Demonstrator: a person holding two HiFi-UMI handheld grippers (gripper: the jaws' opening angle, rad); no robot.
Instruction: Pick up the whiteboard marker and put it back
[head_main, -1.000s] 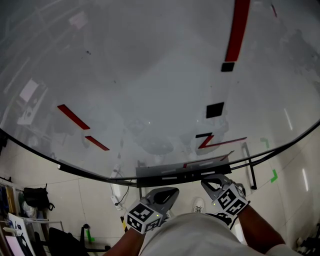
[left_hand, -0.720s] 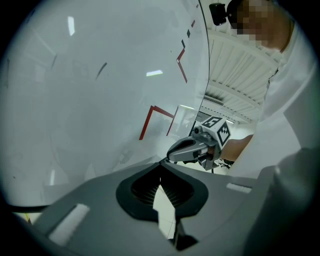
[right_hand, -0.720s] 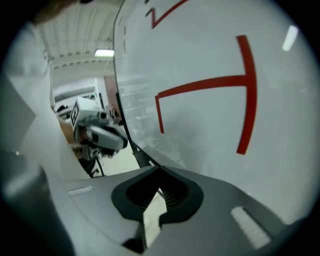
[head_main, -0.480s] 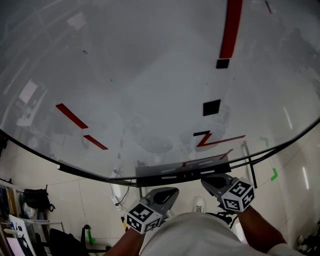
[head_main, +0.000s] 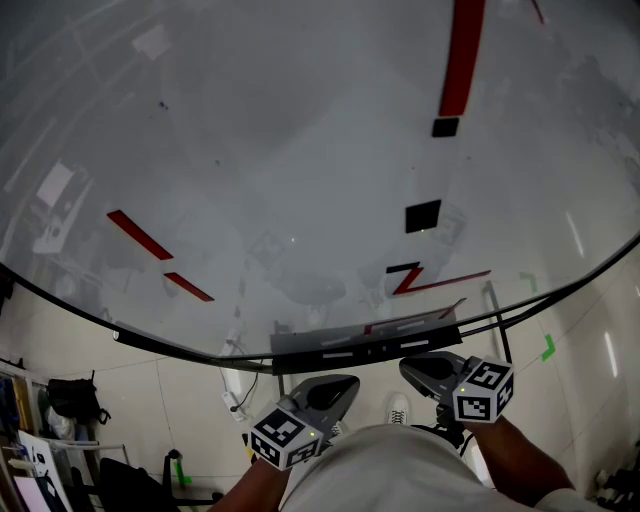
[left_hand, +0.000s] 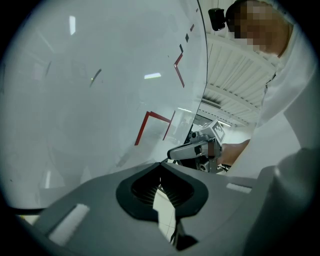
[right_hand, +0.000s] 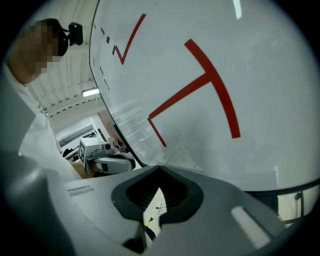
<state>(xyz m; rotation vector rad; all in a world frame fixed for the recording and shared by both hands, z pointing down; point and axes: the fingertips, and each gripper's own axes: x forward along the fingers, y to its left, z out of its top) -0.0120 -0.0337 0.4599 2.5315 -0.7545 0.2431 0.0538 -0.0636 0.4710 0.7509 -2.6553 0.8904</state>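
Whiteboard (head_main: 300, 150): bore red strokes (head_main: 462, 55) and black squares (head_main: 423, 215).
Ledge (head_main: 370, 345): ran along the whiteboard's lower edge.
Left gripper (head_main: 345, 382): just below the whiteboard's ledge — jaws together, nothing between them.
Right gripper (head_main: 410, 368): also just below the whiteboard's ledge, jaws together and empty.
Whiteboard marker: could not be made out in any view — in neither gripper.
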